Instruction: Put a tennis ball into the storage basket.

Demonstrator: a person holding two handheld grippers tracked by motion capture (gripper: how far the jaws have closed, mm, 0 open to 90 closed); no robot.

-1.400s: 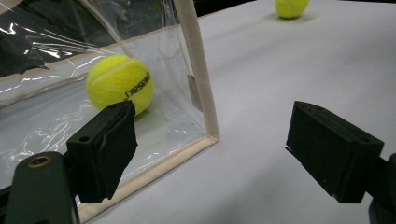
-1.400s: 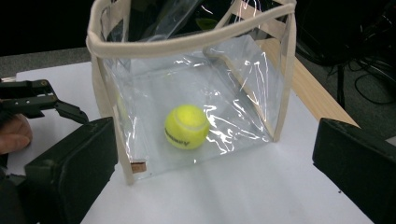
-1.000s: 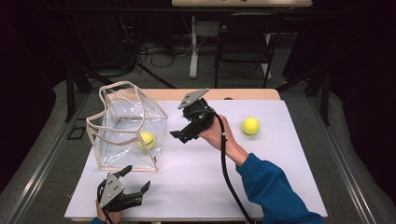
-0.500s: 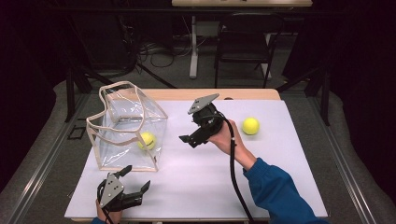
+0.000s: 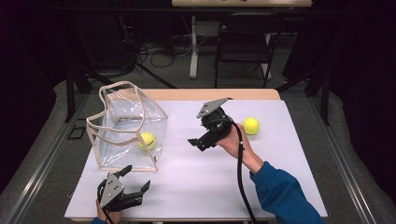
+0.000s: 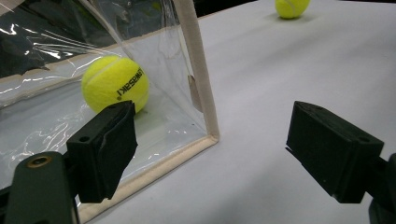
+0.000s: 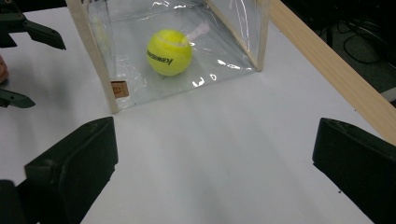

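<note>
The right claw hangs wide open and empty over the white desk, between the clear plastic tote bag, holding 1 yellow tennis ball, and the second yellow tennis ball. Judging by this, swing right, straddle that ball squarely, then close. The left claw rests open, empty, near the bag's corner.

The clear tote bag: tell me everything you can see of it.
The clear tote bag is see-through plastic, boxy, edged and handled in beige webbing. It stands upright with its top open on the white table, at the table's left, toward the far side. Its film is creased and glossy. A small tan tag sits low on one corner edge in the right gripper view. Inside, a yellow tennis ball rests on its floor. The left claw sits open just in front of its near corner, apart from it.
</note>
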